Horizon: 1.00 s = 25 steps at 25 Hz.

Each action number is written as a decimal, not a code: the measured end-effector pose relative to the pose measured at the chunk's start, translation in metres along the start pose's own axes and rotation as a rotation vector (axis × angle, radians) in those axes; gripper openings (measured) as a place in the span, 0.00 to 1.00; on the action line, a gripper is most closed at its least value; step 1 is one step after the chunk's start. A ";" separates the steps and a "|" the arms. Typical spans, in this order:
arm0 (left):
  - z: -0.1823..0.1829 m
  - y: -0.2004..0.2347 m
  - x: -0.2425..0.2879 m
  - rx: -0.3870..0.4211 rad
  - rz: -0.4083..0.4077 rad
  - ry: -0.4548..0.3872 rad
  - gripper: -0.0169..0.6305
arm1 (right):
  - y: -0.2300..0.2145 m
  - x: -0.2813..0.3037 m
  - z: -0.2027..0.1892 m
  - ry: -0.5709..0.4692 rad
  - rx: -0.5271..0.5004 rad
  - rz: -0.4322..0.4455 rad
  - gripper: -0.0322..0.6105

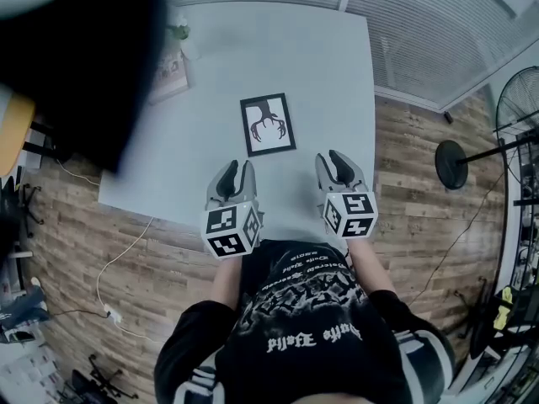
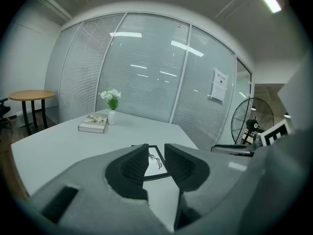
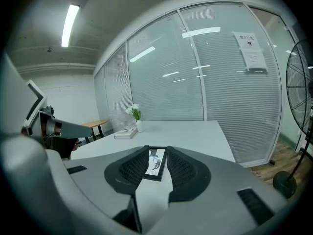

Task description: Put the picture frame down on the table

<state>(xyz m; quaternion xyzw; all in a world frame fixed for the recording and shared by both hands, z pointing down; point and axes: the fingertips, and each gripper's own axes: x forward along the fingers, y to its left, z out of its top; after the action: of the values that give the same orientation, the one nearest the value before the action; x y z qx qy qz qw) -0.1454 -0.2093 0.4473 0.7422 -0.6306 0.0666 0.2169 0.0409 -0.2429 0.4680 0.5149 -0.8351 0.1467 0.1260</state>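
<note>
The picture frame (image 1: 268, 124), black-edged with a dark antler-like drawing on white, lies flat on the white table (image 1: 320, 66) near its front middle. Both grippers hover just short of it, apart from it. My left gripper (image 1: 237, 170) sits at the frame's near left and my right gripper (image 1: 333, 159) at its near right. Each is open by a narrow gap with nothing between the jaws. The frame (image 2: 155, 161) shows through the gap of the left gripper (image 2: 156, 153), and the frame (image 3: 155, 163) likewise shows through that of the right gripper (image 3: 157, 156).
A book (image 1: 168, 74) and a small vase of flowers (image 1: 179, 34) stand at the table's far left. A floor fan (image 1: 515, 99) stands on the right and a round wooden side table (image 2: 32, 96) on the left. Glass walls with blinds lie beyond.
</note>
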 end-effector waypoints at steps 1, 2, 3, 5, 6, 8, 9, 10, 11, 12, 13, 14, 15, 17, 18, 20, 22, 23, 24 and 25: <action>0.000 -0.001 0.000 0.000 -0.002 -0.001 0.20 | 0.001 -0.002 0.000 -0.001 -0.002 0.001 0.21; 0.000 -0.002 0.000 0.001 -0.006 -0.002 0.20 | 0.001 -0.003 0.001 -0.004 -0.006 0.000 0.21; 0.001 -0.004 0.000 0.003 -0.009 -0.004 0.20 | 0.001 -0.004 0.002 -0.008 -0.009 -0.001 0.21; 0.003 -0.006 0.000 0.006 -0.009 -0.014 0.16 | 0.001 -0.006 0.006 -0.022 -0.017 -0.006 0.18; 0.004 -0.007 -0.001 0.007 -0.008 -0.020 0.13 | 0.001 -0.008 0.009 -0.030 -0.021 -0.009 0.16; 0.005 -0.010 -0.002 0.012 -0.009 -0.025 0.10 | 0.001 -0.010 0.014 -0.045 -0.026 -0.009 0.12; 0.004 -0.012 -0.002 0.015 -0.014 -0.021 0.10 | 0.002 -0.011 0.016 -0.050 -0.027 -0.002 0.10; 0.004 -0.013 -0.001 0.020 -0.020 -0.016 0.10 | 0.004 -0.011 0.017 -0.051 -0.027 0.011 0.09; 0.003 -0.015 -0.001 0.023 -0.025 -0.014 0.10 | 0.006 -0.011 0.018 -0.051 -0.029 0.027 0.09; 0.004 -0.016 -0.002 0.023 -0.030 -0.015 0.10 | 0.008 -0.012 0.018 -0.050 -0.031 0.039 0.08; 0.004 -0.017 -0.003 0.021 -0.033 -0.017 0.08 | 0.010 -0.012 0.019 -0.051 -0.033 0.047 0.07; 0.003 -0.018 -0.004 0.016 -0.037 -0.019 0.06 | 0.012 -0.013 0.019 -0.054 -0.035 0.050 0.07; 0.003 -0.019 -0.005 0.011 -0.041 -0.019 0.06 | 0.013 -0.014 0.019 -0.056 -0.036 0.051 0.07; 0.001 -0.019 -0.006 0.003 -0.045 -0.015 0.05 | 0.014 -0.015 0.018 -0.061 -0.039 0.048 0.07; 0.000 -0.019 -0.006 0.000 -0.045 -0.013 0.05 | 0.015 -0.015 0.018 -0.062 -0.043 0.047 0.07; 0.000 -0.020 -0.007 -0.004 -0.047 -0.009 0.05 | 0.016 -0.015 0.019 -0.061 -0.053 0.046 0.07; -0.001 -0.021 -0.006 -0.005 -0.052 -0.004 0.05 | 0.016 -0.014 0.019 -0.062 -0.059 0.043 0.07; -0.001 -0.021 -0.005 -0.006 -0.054 -0.003 0.05 | 0.016 -0.014 0.019 -0.061 -0.063 0.040 0.07; 0.000 -0.021 -0.005 -0.006 -0.056 -0.002 0.05 | 0.016 -0.013 0.020 -0.058 -0.067 0.038 0.07; 0.000 -0.021 -0.005 -0.006 -0.058 -0.002 0.05 | 0.016 -0.012 0.020 -0.056 -0.071 0.038 0.07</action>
<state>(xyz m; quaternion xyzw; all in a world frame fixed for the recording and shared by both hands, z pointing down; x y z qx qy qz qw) -0.1262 -0.2030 0.4404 0.7596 -0.6092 0.0576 0.2204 0.0303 -0.2334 0.4435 0.4979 -0.8528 0.1047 0.1179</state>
